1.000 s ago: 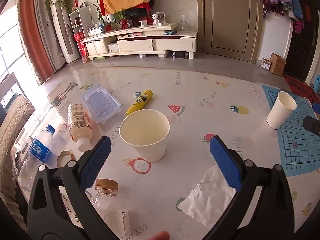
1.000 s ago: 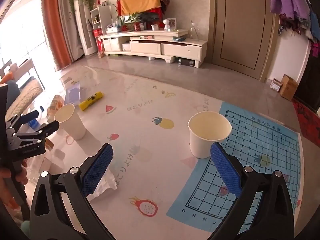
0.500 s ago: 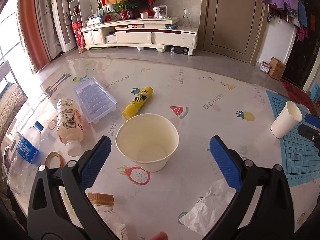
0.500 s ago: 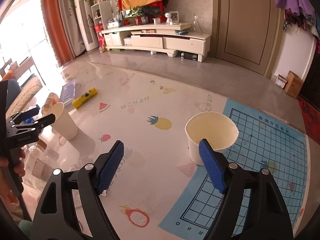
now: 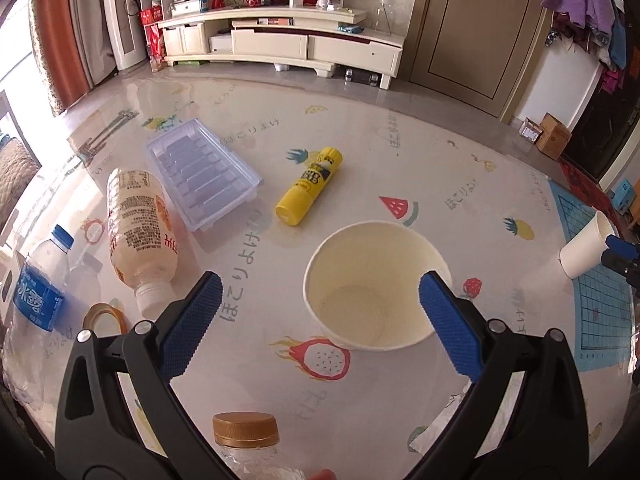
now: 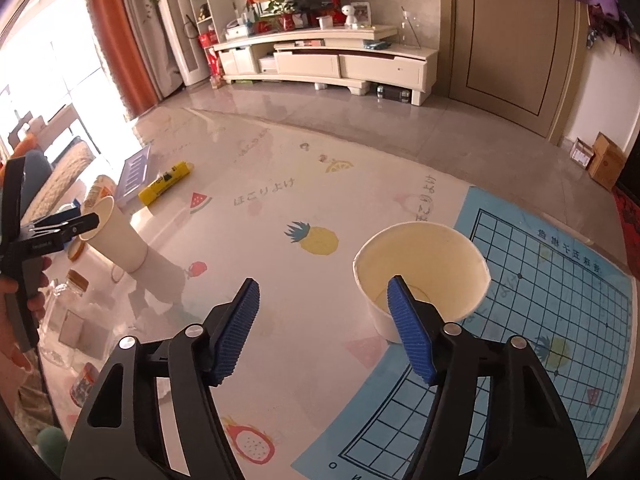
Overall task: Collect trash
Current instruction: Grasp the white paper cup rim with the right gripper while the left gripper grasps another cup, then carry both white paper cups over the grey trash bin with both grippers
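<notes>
My left gripper (image 5: 320, 312) is open above a white paper cup (image 5: 376, 284) that stands on the fruit-print table; the right pad overlaps its rim. My right gripper (image 6: 324, 328) is open but narrower, with its right fingertip over the rim of a second paper cup (image 6: 420, 276) at the edge of the blue grid mat (image 6: 540, 320). That second cup shows small in the left wrist view (image 5: 584, 248). A crumpled white paper (image 5: 444, 428) lies at the lower right, partly behind my left gripper.
A yellow glue stick (image 5: 310, 186), a clear plastic tray (image 5: 202, 172), a lying drink bottle (image 5: 140, 220), a water bottle (image 5: 40, 284), a tape roll (image 5: 106, 318) and a gold-capped jar (image 5: 246, 436) lie on the left. The floor and a TV cabinet (image 5: 280, 44) are beyond.
My left gripper moved right and down over the first cup. My right gripper narrowed and moved toward the second cup, its right finger now over the rim.
</notes>
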A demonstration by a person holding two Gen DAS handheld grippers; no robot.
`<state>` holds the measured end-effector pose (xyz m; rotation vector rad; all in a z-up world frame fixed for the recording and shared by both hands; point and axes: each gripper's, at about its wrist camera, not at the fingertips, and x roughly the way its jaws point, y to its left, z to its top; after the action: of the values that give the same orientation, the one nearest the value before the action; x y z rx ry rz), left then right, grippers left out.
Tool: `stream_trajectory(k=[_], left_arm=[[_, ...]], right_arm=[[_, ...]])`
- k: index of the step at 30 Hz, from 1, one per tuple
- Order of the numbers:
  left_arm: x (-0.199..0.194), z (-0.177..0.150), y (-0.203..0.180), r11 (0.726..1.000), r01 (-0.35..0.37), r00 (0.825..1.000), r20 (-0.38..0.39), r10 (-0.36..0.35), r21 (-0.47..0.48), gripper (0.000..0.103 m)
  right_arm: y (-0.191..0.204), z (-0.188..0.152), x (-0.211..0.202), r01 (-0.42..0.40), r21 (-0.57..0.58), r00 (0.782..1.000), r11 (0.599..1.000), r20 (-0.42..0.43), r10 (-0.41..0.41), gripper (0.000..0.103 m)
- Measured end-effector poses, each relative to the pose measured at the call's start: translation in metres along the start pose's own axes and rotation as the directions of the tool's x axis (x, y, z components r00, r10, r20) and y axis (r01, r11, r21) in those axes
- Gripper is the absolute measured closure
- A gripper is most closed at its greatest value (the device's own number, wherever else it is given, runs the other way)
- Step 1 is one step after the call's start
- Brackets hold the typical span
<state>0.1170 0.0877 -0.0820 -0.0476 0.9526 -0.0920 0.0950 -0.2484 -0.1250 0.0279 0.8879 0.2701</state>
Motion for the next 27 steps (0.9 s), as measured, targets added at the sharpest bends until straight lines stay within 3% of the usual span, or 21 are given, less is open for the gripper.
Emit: stream_trajectory(k=[3,5,8,10,11,15,20,27], left_arm=[[0.011,-0.004,-0.001,1.0,0.02,0.999,-0.041,-0.019,0.008,0.027],[0.014,-0.006,0.001,0.996,0.085,0.995,-0.048,-0.086,-0.025,0.033],[0.013,-0.007,-0.001,0.987,0.153,0.987,-0.042,-0.154,-0.044,0.052],[0.017,-0.008,-0.006,0.989,0.145,0.987,-0.071,-0.146,-0.028,0.089],[0.02,-0.011,-0.008,0.987,0.157,0.983,-0.091,-0.159,-0.024,0.095],[0.021,-0.017,-0.013,0.99,0.139,0.986,-0.092,-0.137,0.014,0.097],[0.015,-0.02,-0.01,0.987,0.16,0.983,-0.095,-0.159,0.004,0.097],[-0.018,-0.017,-0.014,0.983,0.182,0.982,-0.059,-0.18,0.034,0.097]], right_arm=[[-0.002,-0.001,0.011,-0.021,0.023,0.999,0.999,-0.031,0.022,0.061],[0.002,-0.005,0.017,-0.024,0.015,0.999,1.0,-0.047,0.024,0.071],[0.009,-0.007,0.016,-0.035,-0.005,0.998,0.999,-0.048,0.035,0.093],[0.01,-0.006,0.013,-0.049,0.007,0.998,0.999,-0.039,0.049,0.094],[0.01,-0.006,0.012,-0.058,0.011,0.998,0.998,-0.036,0.058,0.094],[0.015,-0.005,0.006,-0.092,0.022,0.995,0.996,-0.031,0.092,0.096],[0.03,-0.002,-0.004,-0.123,0.001,0.992,0.992,-0.017,0.123,0.097],[0.054,0.006,-0.023,-0.164,-0.029,0.986,0.986,0.001,0.164,0.098]])
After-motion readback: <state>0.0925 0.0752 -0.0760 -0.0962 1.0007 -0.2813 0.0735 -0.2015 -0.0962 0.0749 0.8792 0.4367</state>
